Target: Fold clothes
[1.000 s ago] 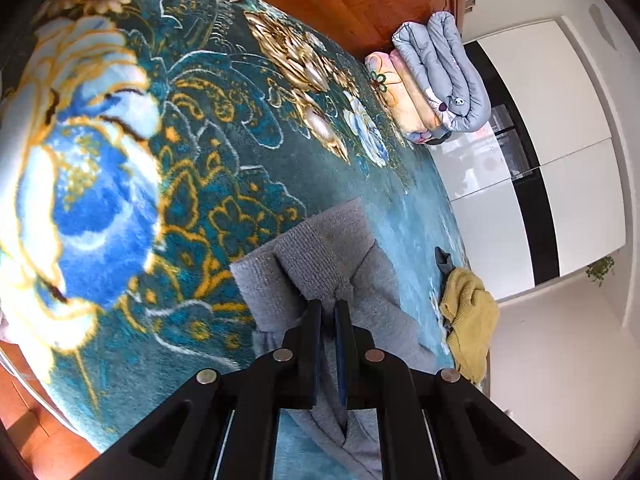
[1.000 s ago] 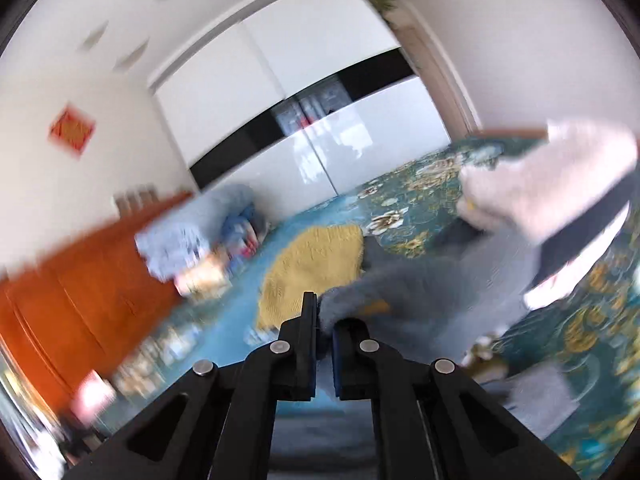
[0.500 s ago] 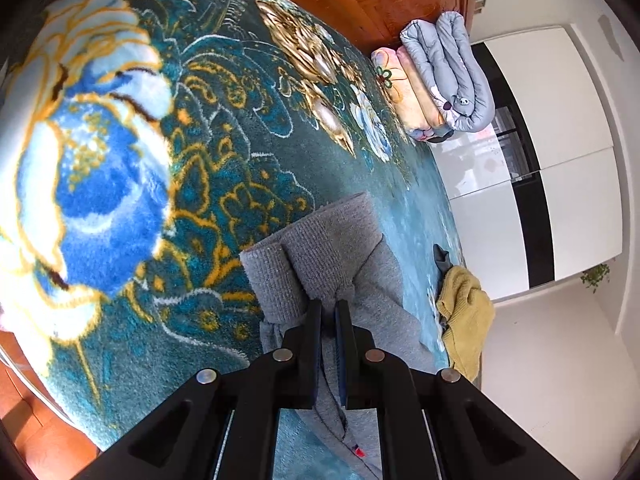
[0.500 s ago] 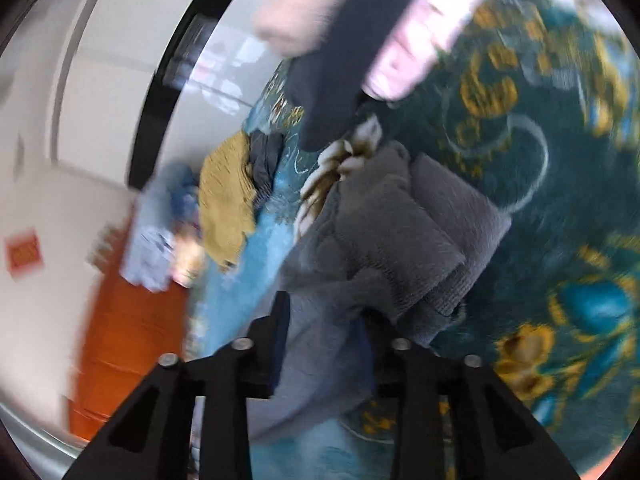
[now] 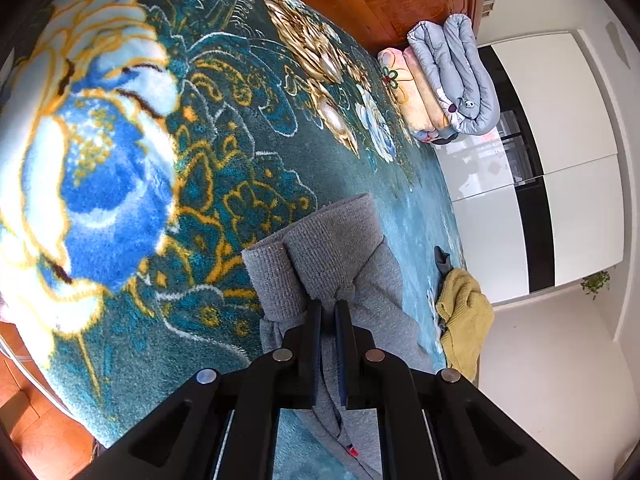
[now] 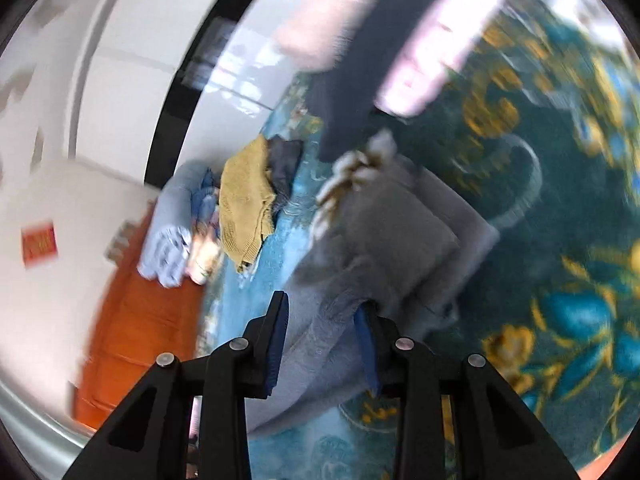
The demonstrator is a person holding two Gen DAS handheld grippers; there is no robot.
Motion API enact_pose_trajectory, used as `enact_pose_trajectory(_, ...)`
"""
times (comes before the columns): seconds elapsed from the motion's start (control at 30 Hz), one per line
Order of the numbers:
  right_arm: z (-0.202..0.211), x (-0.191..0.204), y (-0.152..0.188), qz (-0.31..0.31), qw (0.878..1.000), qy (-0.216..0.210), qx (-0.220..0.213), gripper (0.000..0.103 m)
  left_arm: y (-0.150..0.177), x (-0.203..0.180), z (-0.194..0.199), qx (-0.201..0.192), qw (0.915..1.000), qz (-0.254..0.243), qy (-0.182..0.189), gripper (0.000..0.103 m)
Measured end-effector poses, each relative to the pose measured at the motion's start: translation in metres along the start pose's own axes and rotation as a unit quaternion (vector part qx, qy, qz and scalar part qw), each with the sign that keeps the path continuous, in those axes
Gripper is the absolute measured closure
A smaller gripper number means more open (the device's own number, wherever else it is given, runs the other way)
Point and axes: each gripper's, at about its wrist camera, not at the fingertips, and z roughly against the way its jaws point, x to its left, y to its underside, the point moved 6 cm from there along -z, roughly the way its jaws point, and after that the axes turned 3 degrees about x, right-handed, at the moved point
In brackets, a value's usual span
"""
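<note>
L tool (image 5: 328, 312) pinches grey garment (image 5: 328, 248); blanket (image 5: 120, 184) prob. open beyond hem.

Grey garment (image 5: 344, 256); teal blanket (image 5: 224, 128), blue-gold floral pattern; mustard-yellow knit (image 5: 464, 312); black fingers (image 5: 310, 344).

The right tool (image 6: 322, 326) has just been opening, its jaws now apart over the grey garment (image 6: 384, 248), which lies bunched between them on the teal flowered blanket (image 6: 560, 208). Beyond it (the picture is blurred) lie a yellow knit (image 6: 244, 208) and rolled quilts (image 6: 172, 224).
</note>
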Motion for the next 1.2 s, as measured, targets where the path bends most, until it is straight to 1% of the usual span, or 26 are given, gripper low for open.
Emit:
enact_pose_trajectory(0.03,0.001,-0.009,0.002,-0.016,1.0,0.004,0.005,0.069,0.0,0.0,0.0,0.0,1.0,-0.001,-0.001,0.096)
enact_pose_trajectory(0.13,0.007,-0.017,0.005,-0.022,1.0,0.008,0.003,0.068,-0.002,-0.002,-0.001,0.001,1.0,-0.003,-0.005,0.096)
enact_pose_trajectory(0.27,0.033,-0.03,-0.007,-0.017,0.998,0.039,-0.041,0.068,-0.004,-0.002,-0.004,0.0,1.0,0.0,-0.004,0.096)
enact_pose_trajectory(0.3,0.038,-0.033,-0.011,-0.017,0.998,0.045,-0.05,0.065,-0.003,-0.002,-0.005,-0.003,1.0,0.001,-0.004,0.096)
enact_pose_trajectory(0.5,0.027,-0.021,-0.011,0.013,0.999,0.027,-0.036,0.065,-0.002,0.001,-0.006,-0.005,0.9999,0.014,-0.003,0.096)
enact_pose_trajectory(0.63,0.022,-0.024,-0.013,0.005,0.999,0.012,-0.037,0.065,-0.002,0.001,-0.006,-0.005,0.9998,0.019,-0.004,0.096)
enact_pose_trajectory(0.7,0.02,-0.018,-0.013,0.02,0.999,0.019,-0.043,0.065,-0.002,0.0,-0.007,-0.007,0.9998,0.019,-0.007,0.096)
enact_pose_trajectory(0.77,0.021,-0.012,-0.013,0.044,0.997,0.04,-0.047,0.065,-0.001,0.0,-0.006,-0.007,0.9998,0.019,-0.009,0.096)
enact_pose_trajectory(0.83,0.021,-0.022,-0.015,0.032,0.996,0.072,-0.046,0.065,-0.002,0.0,-0.006,-0.007,0.9997,0.021,-0.007,0.096)
enact_pose_trajectory(0.87,0.021,-0.031,-0.016,0.015,0.996,0.078,-0.047,0.065,-0.001,0.001,-0.007,-0.007,0.9997,0.021,-0.007,0.096)
enact_pose_trajectory(0.93,0.019,-0.04,-0.019,-0.004,0.996,0.067,-0.051,0.065,-0.001,0.001,-0.007,-0.007,0.9997,0.021,-0.008,0.096)
enact_pose_trajectory(1.0,0.018,-0.036,-0.022,-0.004,0.997,0.055,-0.056,0.065,-0.001,0.001,-0.007,-0.008,0.9997,0.022,-0.01,0.096)
enact_pose_trajectory(1.07,0.017,-0.027,-0.024,0.004,0.997,0.049,-0.06,0.068,-0.001,0.0,-0.006,-0.007,0.9997,0.022,-0.011,0.096)
enact_pose_trajectory(1.1,0.016,-0.023,-0.026,0.011,0.996,0.059,-0.062,0.079,-0.001,0.0,-0.006,-0.007,0.9997,0.022,-0.012,0.096)
enact_pose_trajectory(1.13,0.016,-0.019,-0.027,0.018,0.995,0.071,-0.063,0.098,-0.001,0.0,-0.005,-0.006,0.9997,0.022,-0.012,0.096)
enact_pose_trajectory(1.2,0.016,-0.008,-0.028,0.027,0.995,0.076,-0.066,0.099,-0.001,0.0,-0.004,-0.006,0.9996,0.024,-0.01,0.096)
